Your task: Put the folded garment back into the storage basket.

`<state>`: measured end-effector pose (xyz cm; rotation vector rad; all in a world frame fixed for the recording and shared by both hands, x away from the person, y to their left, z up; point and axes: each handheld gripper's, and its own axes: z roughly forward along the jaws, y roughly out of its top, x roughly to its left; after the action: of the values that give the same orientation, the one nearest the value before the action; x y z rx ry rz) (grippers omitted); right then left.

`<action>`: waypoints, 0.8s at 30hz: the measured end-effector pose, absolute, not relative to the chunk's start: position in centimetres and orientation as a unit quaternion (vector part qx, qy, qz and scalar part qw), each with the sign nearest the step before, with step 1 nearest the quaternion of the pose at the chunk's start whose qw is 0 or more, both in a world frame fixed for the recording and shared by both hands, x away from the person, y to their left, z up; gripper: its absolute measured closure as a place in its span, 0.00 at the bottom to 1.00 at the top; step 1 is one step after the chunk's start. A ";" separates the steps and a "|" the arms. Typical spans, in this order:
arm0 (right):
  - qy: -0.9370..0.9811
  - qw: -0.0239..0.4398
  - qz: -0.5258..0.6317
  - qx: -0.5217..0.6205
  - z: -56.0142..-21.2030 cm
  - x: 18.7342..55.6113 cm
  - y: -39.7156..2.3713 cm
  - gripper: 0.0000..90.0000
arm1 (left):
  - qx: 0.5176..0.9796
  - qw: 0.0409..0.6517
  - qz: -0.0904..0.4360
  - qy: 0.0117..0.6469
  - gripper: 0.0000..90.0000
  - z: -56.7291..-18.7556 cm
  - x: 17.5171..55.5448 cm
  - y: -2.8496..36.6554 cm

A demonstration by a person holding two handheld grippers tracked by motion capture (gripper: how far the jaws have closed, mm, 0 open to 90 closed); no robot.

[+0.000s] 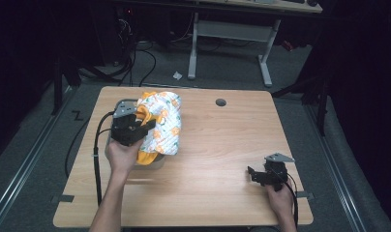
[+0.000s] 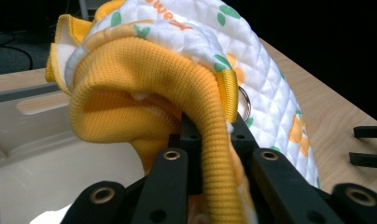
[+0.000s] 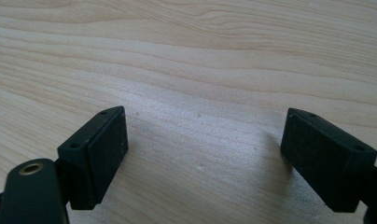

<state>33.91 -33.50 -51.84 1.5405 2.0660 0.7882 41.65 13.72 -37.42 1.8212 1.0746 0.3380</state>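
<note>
Gripping quilted garment [image 2: 252, 70] w/ left claw [image 2: 210, 140], partial orange lettering, unreadable

A lit wooden table in a dark room.

The light wooden table [image 1: 222, 159] stands on a grey carpeted floor [image 1: 34, 145], a round hole [image 1: 220, 102] near its far edge. Beyond it stands a white-legged desk [image 1: 232, 29], black cables [image 1: 140, 63] trail beneath, and a scrap of white paper [image 1: 177, 75] lies on the floor. Everything around sinks into darkness.
</note>
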 end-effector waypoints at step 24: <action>0.747 0.221 0.285 0.558 -51.8 33.9 -33.5 0.16 | 0.742 0.453 0.143 0.473 0.90 -38.8 42.5 16.9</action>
<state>33.92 -33.50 -51.84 1.5412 2.0656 0.7879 42.53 16.86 -38.78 1.8321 1.1676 0.3542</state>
